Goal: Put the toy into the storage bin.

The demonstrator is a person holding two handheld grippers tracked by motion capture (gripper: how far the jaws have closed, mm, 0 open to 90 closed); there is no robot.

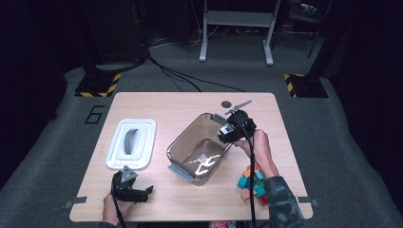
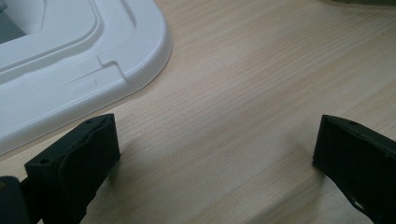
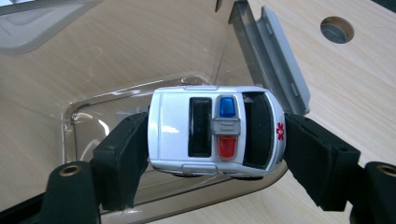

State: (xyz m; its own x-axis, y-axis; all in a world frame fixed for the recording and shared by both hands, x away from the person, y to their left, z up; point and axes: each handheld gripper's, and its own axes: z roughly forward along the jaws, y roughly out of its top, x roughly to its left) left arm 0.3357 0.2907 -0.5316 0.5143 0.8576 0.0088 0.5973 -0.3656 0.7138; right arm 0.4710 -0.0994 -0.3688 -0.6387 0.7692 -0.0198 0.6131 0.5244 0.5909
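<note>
My right gripper [image 3: 215, 140] is shut on a small white toy car [image 3: 177, 130] with a blue and a red roof light, gripped front to back. It hangs above the inside of a clear plastic container [image 3: 140, 93]. In the high view the right gripper [image 1: 227, 135] is over the container's [image 1: 183, 137] right rim. My left gripper [image 1: 142, 192] rests near the table's front left edge. Its jaws stand wide open on bare wood in the left gripper view [image 2: 215, 154], just below the corner of a white lid [image 2: 70, 60].
The white lid [image 1: 116, 156] with a grey handle lies left of the container. Several coloured blocks [image 1: 252, 183] sit at the front right beside the right forearm. A round hole [image 1: 226, 103] is in the table's far edge. The container has a grey latch [image 3: 271, 56].
</note>
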